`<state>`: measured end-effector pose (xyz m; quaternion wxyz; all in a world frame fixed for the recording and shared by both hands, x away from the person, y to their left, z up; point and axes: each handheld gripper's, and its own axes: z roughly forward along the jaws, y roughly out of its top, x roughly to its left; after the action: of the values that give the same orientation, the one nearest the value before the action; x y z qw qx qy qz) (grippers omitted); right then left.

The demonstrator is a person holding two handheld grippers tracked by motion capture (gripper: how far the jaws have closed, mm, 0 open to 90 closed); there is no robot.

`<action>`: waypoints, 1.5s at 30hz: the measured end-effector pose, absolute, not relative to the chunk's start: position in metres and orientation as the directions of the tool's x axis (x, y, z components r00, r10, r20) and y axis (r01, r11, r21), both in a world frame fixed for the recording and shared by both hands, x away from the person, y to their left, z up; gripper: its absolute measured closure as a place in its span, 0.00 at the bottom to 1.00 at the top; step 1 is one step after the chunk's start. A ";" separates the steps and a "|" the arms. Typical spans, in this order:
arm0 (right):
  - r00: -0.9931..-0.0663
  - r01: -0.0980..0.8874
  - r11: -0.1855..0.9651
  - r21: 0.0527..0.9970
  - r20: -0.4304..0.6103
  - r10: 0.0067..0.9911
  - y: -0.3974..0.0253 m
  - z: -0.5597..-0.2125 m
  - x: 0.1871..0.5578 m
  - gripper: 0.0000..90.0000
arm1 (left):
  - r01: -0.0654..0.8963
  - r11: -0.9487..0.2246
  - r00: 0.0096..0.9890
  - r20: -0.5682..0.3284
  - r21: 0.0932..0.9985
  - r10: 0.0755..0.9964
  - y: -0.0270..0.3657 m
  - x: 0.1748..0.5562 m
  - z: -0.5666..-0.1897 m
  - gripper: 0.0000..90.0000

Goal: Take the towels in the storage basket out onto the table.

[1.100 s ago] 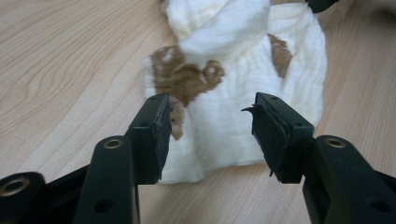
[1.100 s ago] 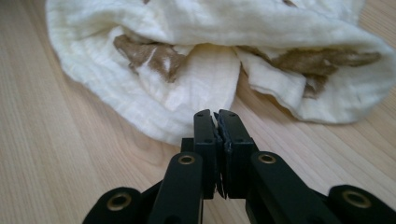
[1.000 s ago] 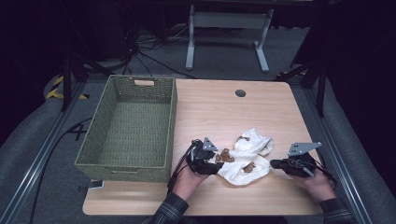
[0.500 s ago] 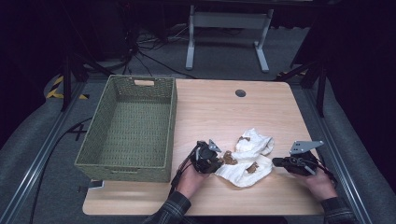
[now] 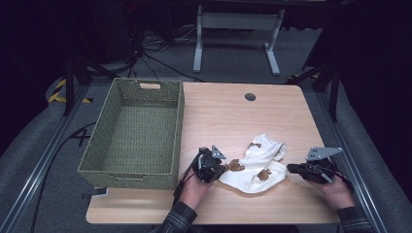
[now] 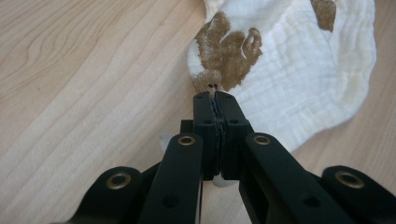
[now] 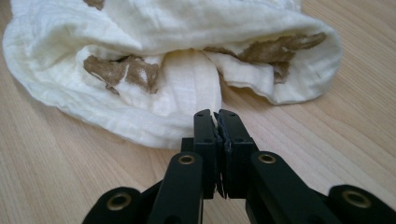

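A white cloth [image 5: 257, 160] with brown prints lies crumpled on the wooden table [image 5: 228, 116], near its front edge. My left gripper [image 5: 222, 168] is at the cloth's left edge. In the left gripper view the jaws [image 6: 215, 95] are pressed together, with a sliver of white fabric showing between them and the cloth [image 6: 303, 70] spreading beyond the tips. My right gripper [image 5: 290, 169] rests low at the cloth's right edge. Its jaws [image 7: 217, 114] are shut just in front of the folded cloth [image 7: 163, 28], with nothing between them.
A green woven basket [image 5: 180, 126] stands empty on the left half of the table, close to my left hand. A small dark cable hole [image 5: 250, 96] sits at the back of the tabletop. A metal stand [image 5: 235, 19] is on the floor behind.
My left gripper has shifted slightly toward the cloth's left edge and the fabric there has bunched a little. The right gripper has hardly moved.
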<state>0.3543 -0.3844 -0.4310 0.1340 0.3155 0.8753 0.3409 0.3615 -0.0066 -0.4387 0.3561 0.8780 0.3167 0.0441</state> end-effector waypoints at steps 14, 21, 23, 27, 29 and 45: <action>-0.743 0.512 0.551 0.659 0.018 0.669 -0.407 -0.441 0.334 0.97 | 0.593 -0.554 0.755 -0.165 0.584 0.634 0.006 0.344 -0.449 0.98; -0.762 0.497 0.569 0.655 0.016 0.647 -0.399 -0.441 0.335 0.93 | 0.557 -0.524 0.770 -0.166 0.644 0.616 -0.001 0.353 -0.437 0.77; -0.768 0.491 0.573 0.656 0.015 0.641 -0.397 -0.442 0.336 0.91 | 0.533 -0.523 0.787 -0.162 0.665 0.596 -0.005 0.361 -0.434 0.74; -0.771 0.485 0.580 0.654 0.007 0.637 -0.396 -0.443 0.338 0.90 | 0.501 -0.514 0.810 -0.167 0.697 0.563 -0.016 0.380 -0.430 0.73; -0.772 0.486 0.582 0.652 0.008 0.636 -0.395 -0.443 0.338 0.90 | 0.490 -0.520 0.817 -0.160 0.699 0.555 -0.019 0.384 -0.429 0.72; -0.783 0.476 0.598 0.645 0.001 0.622 -0.394 -0.444 0.340 0.90 | 0.456 -0.572 0.860 -0.172 0.682 0.480 -0.062 0.431 -0.446 0.68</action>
<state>0.3404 -0.3936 -0.4443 0.1126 0.3094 0.8867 0.3245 0.4306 -0.0622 -0.4462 0.3800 0.8864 0.2639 0.0159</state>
